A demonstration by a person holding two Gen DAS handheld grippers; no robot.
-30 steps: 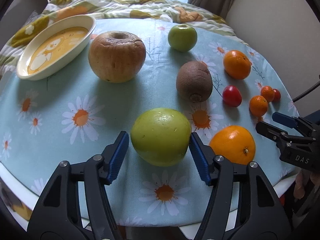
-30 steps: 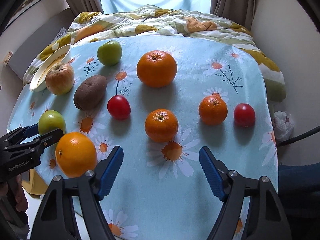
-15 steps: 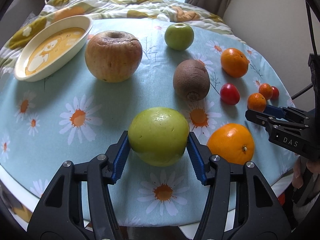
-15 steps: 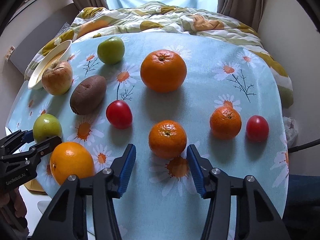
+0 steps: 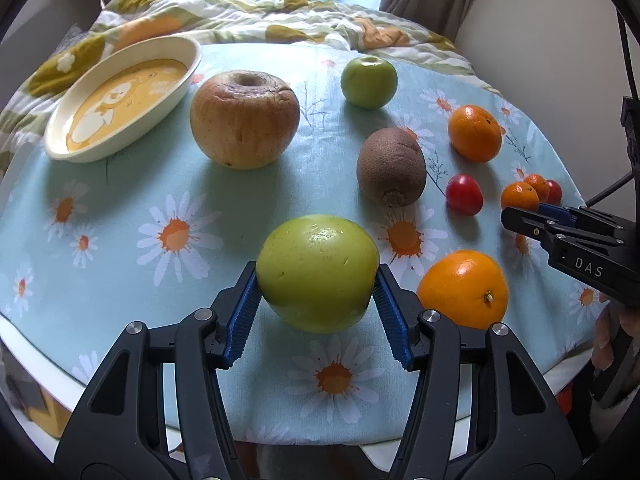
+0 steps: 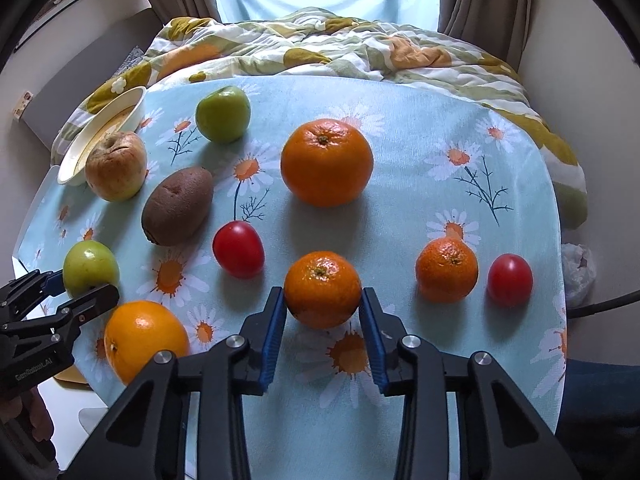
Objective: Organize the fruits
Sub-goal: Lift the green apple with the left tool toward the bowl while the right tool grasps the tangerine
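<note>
Now glossy green apple (image 5: 317,273) in left tongs (image 5: 317,312), small dimpled mandarin (image 6: 322,289) in right tongs (image 6: 323,334)

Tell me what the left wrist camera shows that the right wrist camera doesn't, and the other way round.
Only the left wrist view shows the dish's printed inside. Only the right wrist view shows the right gripper with its pads on a small mandarin, jaws just closing onto it, and a plastic bag beyond the table edge. Both show the left gripper clamped on the green apple, the kiwi and the wrinkled apple.
</note>
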